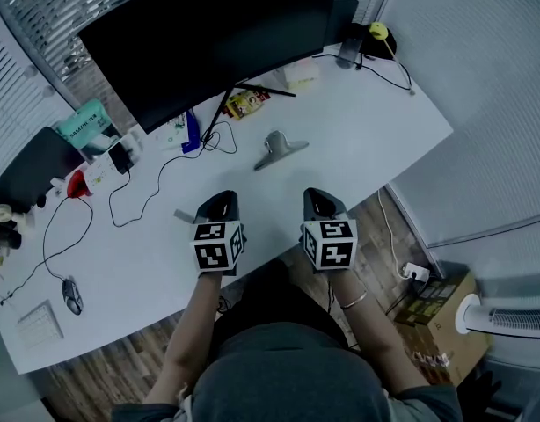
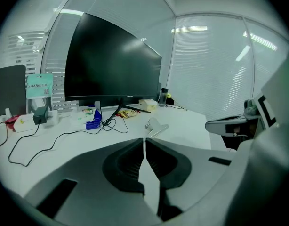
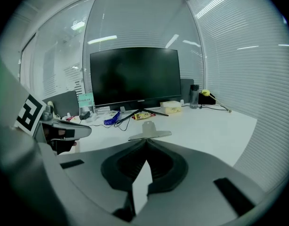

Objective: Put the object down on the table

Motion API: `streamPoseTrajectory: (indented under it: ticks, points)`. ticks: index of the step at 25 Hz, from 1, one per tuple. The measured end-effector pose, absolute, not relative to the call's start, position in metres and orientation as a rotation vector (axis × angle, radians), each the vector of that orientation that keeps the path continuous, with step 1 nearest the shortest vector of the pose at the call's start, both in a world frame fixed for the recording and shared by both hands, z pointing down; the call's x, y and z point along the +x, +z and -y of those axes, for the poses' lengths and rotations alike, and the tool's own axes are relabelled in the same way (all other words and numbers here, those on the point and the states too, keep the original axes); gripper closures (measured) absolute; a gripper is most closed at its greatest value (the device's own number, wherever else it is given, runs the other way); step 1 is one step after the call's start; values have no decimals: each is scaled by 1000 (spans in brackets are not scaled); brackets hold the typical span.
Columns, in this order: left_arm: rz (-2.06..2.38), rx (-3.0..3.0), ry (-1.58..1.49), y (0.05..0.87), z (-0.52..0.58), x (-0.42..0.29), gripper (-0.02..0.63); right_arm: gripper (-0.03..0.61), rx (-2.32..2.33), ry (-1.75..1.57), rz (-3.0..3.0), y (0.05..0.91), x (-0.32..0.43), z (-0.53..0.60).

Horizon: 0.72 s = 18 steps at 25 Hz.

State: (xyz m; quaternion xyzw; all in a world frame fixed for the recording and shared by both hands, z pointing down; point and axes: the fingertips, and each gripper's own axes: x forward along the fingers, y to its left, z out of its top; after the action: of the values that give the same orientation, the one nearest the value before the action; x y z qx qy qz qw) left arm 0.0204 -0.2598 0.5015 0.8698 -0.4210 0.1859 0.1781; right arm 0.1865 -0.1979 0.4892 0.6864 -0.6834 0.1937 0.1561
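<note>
1. Step: the put-down looks done. The metal clip (image 1: 279,148) lies flat on the worktop (image 1: 375,121), just ahead of both grippers and in front of the monitor (image 1: 208,33) stand. Neither gripper touches it.
2. Left gripper (image 1: 219,202): fingers closed, nothing between them. It hovers over the near edge of the worktop.
3. Right gripper (image 1: 318,199): fingers closed tip to tip and empty. It sits beside the left one, with the clip dead ahead in its view.
4. Next move, my read: nothing left to place. Hold both grippers off the clip, or pull them toward the body. No grasp needed.
5. Surroundings:
   - The black cable (image 1: 156,183) loops left of the clip.
   - A blue item (image 1: 191,134) and a snack packet (image 1: 246,102) sit by the monitor foot.
   - The mouse (image 1: 72,295) is far left and the bottle (image 1: 349,47) is at the back right.
6. Obstructions: none in the retreat path. The cable is the nearest snag, on the left gripper's side only.
</note>
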Motion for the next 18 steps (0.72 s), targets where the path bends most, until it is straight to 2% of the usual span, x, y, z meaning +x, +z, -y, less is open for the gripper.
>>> streamPoseTrajectory:
  ticks: [18]
  points:
    - [1144,2498,517,499,236,8,583,577,1980,518,1936,481,167,161]
